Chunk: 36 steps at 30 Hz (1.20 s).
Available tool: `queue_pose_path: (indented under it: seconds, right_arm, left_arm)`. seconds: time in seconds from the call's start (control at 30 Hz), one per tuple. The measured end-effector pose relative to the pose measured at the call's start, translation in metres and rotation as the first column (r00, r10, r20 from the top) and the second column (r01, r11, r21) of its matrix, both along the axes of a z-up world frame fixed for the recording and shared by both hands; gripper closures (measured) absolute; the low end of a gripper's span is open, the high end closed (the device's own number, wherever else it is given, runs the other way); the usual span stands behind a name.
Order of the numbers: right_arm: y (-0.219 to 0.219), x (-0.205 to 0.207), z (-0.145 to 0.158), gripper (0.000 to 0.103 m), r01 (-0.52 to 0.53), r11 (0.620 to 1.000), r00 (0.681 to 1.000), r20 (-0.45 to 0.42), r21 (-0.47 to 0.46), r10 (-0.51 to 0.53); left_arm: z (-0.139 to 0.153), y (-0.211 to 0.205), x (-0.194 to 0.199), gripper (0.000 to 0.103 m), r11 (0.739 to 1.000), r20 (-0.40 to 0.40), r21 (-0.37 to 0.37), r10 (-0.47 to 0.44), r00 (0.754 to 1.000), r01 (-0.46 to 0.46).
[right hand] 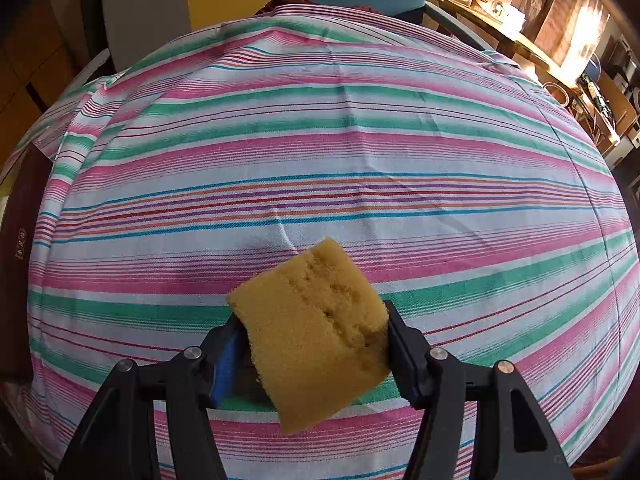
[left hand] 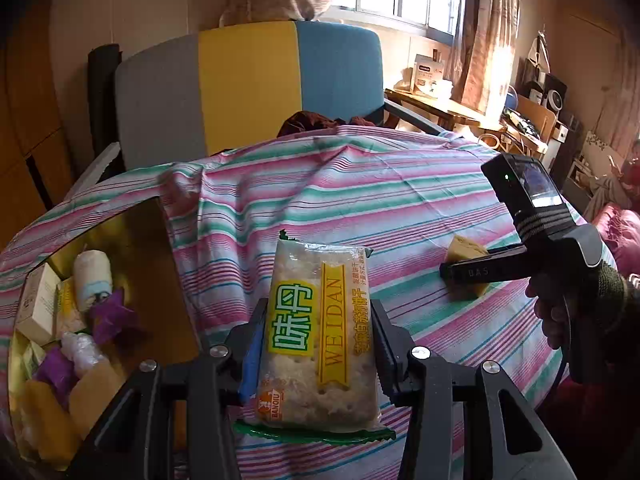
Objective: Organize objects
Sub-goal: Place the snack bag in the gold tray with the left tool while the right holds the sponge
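left gripper clamped on a cracker packet, jaws narrowed onto its long edges, one pad on each side; packet stands lengthwise between the jaws, top end poking well out past the tips, bottom green crimp sitting back behind the jaws toward the camera; packet looks lifted off the striped cloth

to the left of these jaws, a gold box holding small stuff: purple wrappers, a white roll, a small carton, yellow blocks

right gripper about half open, closed on a yellow sponge; sponge sits tilted between the jaws, right pad tight on its edge, left blue pad at its other edge, contact there hard to make out; one corner sticks forward past the tips, the opposite corner hangs back below the jaws

in the left wrist view the sponge is low against the cloth, touching or not can't tell

a hand grips the right tool's handle
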State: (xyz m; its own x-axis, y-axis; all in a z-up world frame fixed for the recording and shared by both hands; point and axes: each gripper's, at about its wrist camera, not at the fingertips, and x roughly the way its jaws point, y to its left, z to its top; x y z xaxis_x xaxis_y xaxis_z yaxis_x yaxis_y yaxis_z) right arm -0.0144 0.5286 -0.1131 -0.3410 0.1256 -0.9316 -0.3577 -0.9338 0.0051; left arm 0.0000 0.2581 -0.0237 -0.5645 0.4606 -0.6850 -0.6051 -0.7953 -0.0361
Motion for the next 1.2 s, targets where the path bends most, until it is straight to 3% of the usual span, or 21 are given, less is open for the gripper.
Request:
queue_pose_path:
  seconds: [0.23, 0.5, 0.9, 1.2]
  right_arm:
    - [-0.003, 0.0, 0.0, 0.039, -0.015, 1.0, 1.0, -0.008, 0.019, 0.015]
    - [-0.013, 0.004, -0.001, 0.039, -0.029, 0.998, 0.999, -0.012, 0.052, 0.03]
    - [-0.024, -0.002, -0.003, 0.04, -0.051, 0.994, 0.999, -0.01, 0.094, 0.052]
    - [-0.033, 0.004, 0.004, 0.04, -0.061, 0.991, 0.998, -0.007, 0.116, 0.062]
  left_arm:
    - [0.026, -0.048, -0.003, 0.056, 0.991, -0.031, 0.022, 0.133, 0.991, -0.132]
    - [0.032, -0.096, -0.009, 0.056, 0.968, -0.032, 0.043, 0.249, 0.968, -0.248]
    - [0.024, -0.143, -0.032, 0.056, 0.924, -0.006, 0.046, 0.381, 0.925, -0.38]
    - [0.003, -0.16, -0.055, 0.056, 0.896, 0.017, 0.004, 0.444, 0.896, -0.444]
